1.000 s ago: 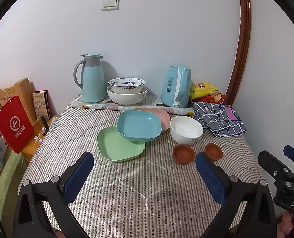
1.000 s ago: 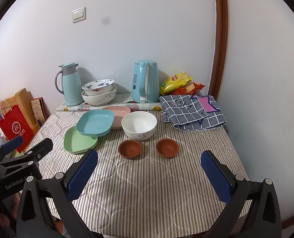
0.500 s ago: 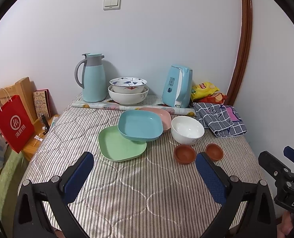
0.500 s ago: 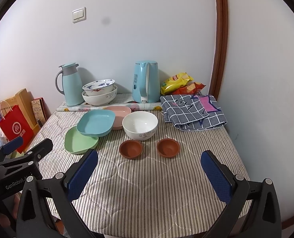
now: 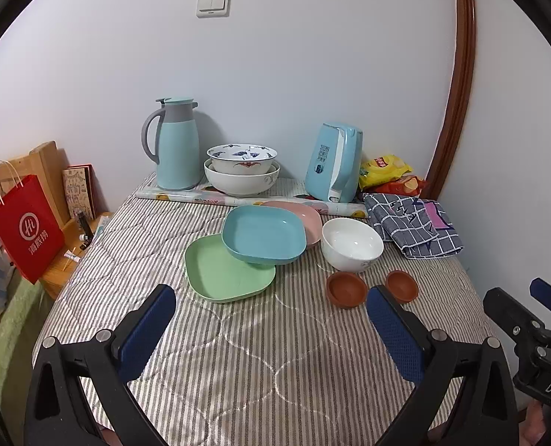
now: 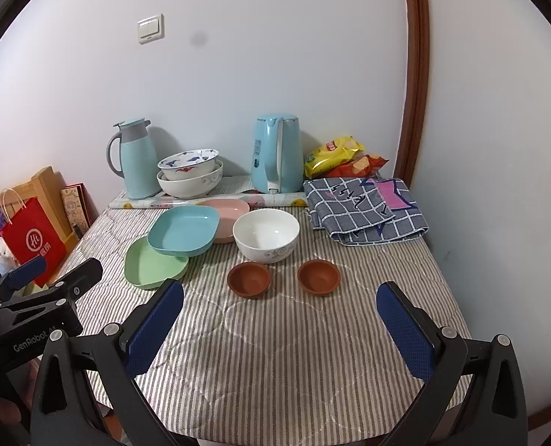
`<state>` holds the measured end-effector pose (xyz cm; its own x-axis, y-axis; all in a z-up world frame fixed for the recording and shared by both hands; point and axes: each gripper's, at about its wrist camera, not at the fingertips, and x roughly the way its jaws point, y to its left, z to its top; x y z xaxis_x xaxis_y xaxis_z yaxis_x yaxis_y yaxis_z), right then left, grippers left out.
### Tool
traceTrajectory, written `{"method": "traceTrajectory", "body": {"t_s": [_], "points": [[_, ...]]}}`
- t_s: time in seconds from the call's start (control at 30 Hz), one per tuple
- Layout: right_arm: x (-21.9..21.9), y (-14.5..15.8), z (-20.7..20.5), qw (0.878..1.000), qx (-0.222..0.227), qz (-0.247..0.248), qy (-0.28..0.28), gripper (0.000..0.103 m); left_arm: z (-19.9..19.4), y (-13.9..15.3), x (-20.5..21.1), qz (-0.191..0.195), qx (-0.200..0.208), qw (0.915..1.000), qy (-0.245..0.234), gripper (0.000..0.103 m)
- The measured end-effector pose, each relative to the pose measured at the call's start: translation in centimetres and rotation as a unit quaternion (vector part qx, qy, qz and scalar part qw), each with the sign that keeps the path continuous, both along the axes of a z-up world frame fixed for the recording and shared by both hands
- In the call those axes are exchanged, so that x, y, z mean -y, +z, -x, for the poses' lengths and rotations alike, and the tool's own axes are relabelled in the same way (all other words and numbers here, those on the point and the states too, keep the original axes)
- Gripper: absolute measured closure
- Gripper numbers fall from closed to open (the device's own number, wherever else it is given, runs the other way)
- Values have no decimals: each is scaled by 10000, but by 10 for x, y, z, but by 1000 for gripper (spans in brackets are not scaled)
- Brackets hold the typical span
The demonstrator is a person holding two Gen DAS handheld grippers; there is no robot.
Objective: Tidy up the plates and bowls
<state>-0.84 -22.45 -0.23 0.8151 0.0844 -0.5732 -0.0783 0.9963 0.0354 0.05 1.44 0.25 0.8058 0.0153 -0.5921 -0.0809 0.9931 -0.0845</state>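
The left tool hovers over the near edge of the striped, quilted table, its blue-padded fingers spread wide with nothing between them. The right tool hangs beside it, likewise released and empty.

Just beyond the right tool sit two small round terracotta-brown bowls, side by side, apart from each other, mouths up. Behind them stands a round white ceramic bowl with a faint grey pattern near its base, upright.

To its left lies a fan of three rounded-square plastic plates, overlapping along a diagonal that runs from the near left to the far right: a pale green plate lowest and nearest, a teal plate resting tilted on its far edge, and a pink plate partly hidden behind the teal one, touching the white bowl's side.

At the wall, two large patterned white bowls are nested, between a teal thermos jug and a light-blue electric kettle. A folded grey checked cloth lies at the far right.
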Motion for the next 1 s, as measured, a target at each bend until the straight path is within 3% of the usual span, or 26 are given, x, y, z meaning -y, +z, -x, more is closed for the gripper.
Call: {"method": "traceTrajectory", "body": {"t_s": [0.5, 1.0], "points": [[-14, 2, -27, 9998, -125, -34, 140, 0, -23, 5, -13, 86, -115, 9999, 55, 0], [-25, -2, -83, 9989, -292, -86, 352, 1, -82, -13, -49, 349, -448, 9982, 205, 0]]}}
